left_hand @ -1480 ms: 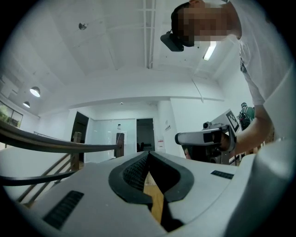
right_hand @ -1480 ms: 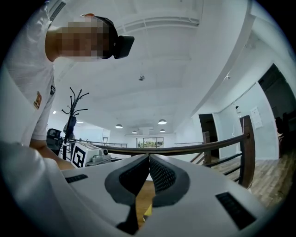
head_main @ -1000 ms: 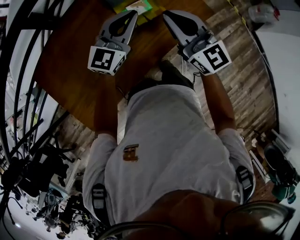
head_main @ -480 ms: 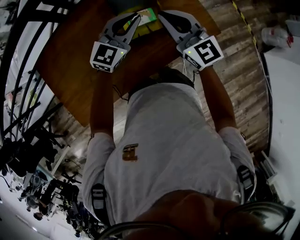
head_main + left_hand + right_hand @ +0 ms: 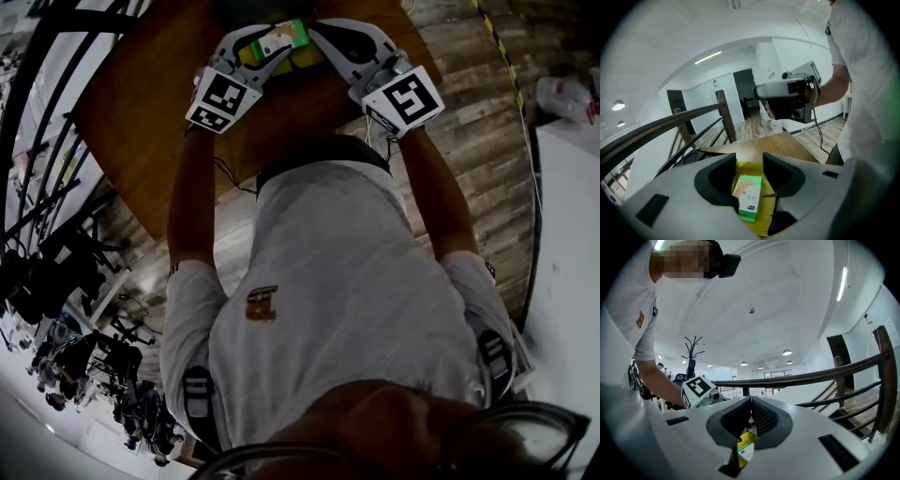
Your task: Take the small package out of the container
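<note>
Green-and-white carton sits between parted jaws, not yet gripped.
Nearest, the grey left gripper [image 5: 750, 158] has just been opening its jaws. They stand spread either side of the small green-and-white cardboard package [image 5: 749, 197], with the pads clear of it. The package lies in the open yellow paper container [image 5: 767, 207] on the brown wooden table [image 5: 776, 143]. An off-centre close could pinch a yellow flap along with the carton, and a lift might drag the light container up. Farther off, the grey right gripper [image 5: 751, 400] has its jaws pressed together with nothing seen between them, so the container looks unbraced. The carton carries a blue oval logo; its print is too small to read.
</note>
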`<state>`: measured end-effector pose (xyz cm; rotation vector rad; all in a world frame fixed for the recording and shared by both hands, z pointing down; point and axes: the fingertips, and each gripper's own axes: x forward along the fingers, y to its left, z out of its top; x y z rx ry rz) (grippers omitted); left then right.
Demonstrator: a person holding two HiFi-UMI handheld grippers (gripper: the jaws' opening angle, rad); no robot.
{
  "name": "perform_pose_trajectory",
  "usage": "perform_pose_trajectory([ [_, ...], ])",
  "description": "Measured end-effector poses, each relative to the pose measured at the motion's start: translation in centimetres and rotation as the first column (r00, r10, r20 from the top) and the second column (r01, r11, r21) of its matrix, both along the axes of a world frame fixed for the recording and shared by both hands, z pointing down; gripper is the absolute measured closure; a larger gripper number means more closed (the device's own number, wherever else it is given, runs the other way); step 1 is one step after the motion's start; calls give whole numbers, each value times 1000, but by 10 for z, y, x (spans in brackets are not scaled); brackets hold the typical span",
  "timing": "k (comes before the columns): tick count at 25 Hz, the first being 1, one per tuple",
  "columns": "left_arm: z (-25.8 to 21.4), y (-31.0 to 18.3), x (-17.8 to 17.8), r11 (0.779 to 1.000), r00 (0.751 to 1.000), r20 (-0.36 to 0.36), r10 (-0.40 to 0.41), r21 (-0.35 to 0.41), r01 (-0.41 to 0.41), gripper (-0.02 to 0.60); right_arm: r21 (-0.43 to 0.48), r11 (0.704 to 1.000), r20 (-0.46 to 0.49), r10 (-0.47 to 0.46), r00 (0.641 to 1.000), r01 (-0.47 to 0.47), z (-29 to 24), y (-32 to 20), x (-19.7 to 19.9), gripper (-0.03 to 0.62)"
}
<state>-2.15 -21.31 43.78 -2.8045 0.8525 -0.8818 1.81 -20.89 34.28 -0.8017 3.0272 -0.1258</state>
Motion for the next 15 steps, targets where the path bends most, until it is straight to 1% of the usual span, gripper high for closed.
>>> perform_pose_trajectory([
  [3,19,-3,6,999,996,87,26,-45,-22,376,3,1000,3,-19,1000,19,3,-6,6,562],
  [7,44,-8,6,994,984,170,57,-97,-41,339,-4,1000,13,-22,1000,22,8,-14,8,562],
  [12,66,-16,2,988,966,241,93,-139,-60,308,-37,999,28,4,1000,-3,14,-22,7,562],
  [15,80,-20,-1,984,955,273,115,-161,-73,298,-24,1000,44,9,999,-8,14,-25,3,562],
])
